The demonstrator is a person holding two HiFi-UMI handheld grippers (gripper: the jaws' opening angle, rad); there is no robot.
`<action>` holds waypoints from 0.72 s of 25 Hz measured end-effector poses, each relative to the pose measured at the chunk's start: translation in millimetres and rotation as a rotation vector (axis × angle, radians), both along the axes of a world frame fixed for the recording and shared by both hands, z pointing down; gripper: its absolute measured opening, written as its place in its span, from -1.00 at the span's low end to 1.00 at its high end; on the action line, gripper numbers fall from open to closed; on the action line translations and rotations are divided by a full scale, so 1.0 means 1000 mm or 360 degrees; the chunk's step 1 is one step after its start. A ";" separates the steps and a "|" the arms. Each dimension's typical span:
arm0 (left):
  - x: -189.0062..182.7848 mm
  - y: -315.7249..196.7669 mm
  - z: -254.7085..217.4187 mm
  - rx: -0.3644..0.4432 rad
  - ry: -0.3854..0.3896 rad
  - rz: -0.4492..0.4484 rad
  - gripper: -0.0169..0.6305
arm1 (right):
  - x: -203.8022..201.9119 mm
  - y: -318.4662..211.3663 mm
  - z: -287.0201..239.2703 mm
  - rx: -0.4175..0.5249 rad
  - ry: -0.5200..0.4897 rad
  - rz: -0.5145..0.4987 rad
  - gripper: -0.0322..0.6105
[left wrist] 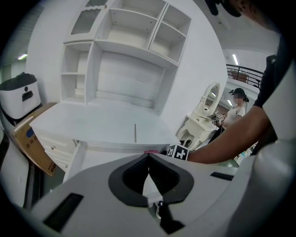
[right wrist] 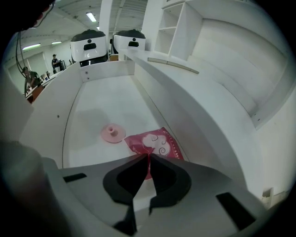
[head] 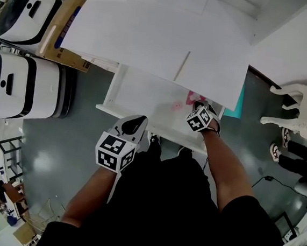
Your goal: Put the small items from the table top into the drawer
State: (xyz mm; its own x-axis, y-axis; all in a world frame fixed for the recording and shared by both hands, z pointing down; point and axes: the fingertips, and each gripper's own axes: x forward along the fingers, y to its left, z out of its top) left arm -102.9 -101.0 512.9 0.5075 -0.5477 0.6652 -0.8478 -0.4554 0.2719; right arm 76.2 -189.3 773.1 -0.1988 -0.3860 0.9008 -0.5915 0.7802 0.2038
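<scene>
The white table top (head: 151,38) carries only a thin pale strip (head: 181,66). Below its front edge the white drawer (head: 140,94) stands pulled out. On the drawer floor lie a pink packet (right wrist: 157,141) and, just left of it, a small pink disc (right wrist: 112,133). My right gripper (right wrist: 148,155) reaches down into the drawer, its jaws shut on the packet's near edge. The left gripper (head: 139,122) hangs in front of the drawer near my body, shut (left wrist: 148,155) with nothing in it.
Two white-and-black machines (head: 16,85) and a cardboard box (head: 68,25) stand left of the table. A white ornate chair (head: 306,107) is at the right. A white shelf unit (left wrist: 129,41) rises at the back of the table. Grey floor surrounds the drawer.
</scene>
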 end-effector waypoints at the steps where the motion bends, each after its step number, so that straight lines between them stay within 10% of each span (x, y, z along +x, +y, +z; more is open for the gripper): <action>1: -0.001 0.001 0.001 -0.0004 -0.0002 -0.0006 -0.92 | -0.001 0.001 0.002 -0.0007 0.0004 -0.0009 -0.79; 18: 0.009 -0.003 -0.002 0.0049 0.0044 0.0060 -0.92 | 0.004 0.015 -0.024 -0.0076 -0.0168 0.0133 -0.65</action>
State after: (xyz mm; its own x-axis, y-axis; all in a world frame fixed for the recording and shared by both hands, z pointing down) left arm -93.8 -104.0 511.4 0.5460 -0.5478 0.6339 -0.8223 -0.4953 0.2802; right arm 80.0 -174.1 748.6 -0.2621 -0.3624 0.8944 -0.6710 0.7345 0.1010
